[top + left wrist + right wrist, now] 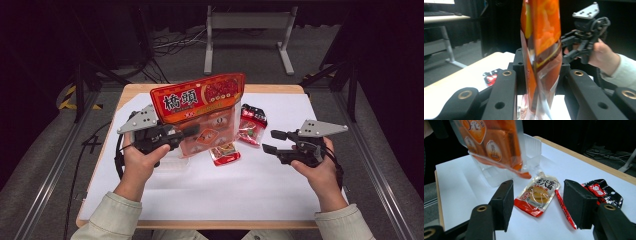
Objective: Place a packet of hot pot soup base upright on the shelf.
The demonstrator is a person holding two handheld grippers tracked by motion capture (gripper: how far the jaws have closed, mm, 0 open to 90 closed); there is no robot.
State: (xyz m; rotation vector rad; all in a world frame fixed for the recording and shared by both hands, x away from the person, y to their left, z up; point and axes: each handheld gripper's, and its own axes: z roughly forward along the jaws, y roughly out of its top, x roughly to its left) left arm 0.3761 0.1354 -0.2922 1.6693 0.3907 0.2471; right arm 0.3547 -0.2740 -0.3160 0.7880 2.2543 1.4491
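Item 1, worktop [280,195], under white paper. Item 2, big orange bag [207,112]: my left tongs [192,132] were clamped on its side and held it upright above a clear tray [530,152]. Item 3, right tongs [274,141]: jaws apart, nothing between, low over the small packets. Item 4, soup pouch [536,196], flat on the worktop beside a thin red stick [564,207] and a black-red packet [604,192]. Step, as I judged it: emptying the bag. Next called for closing on the pouch.
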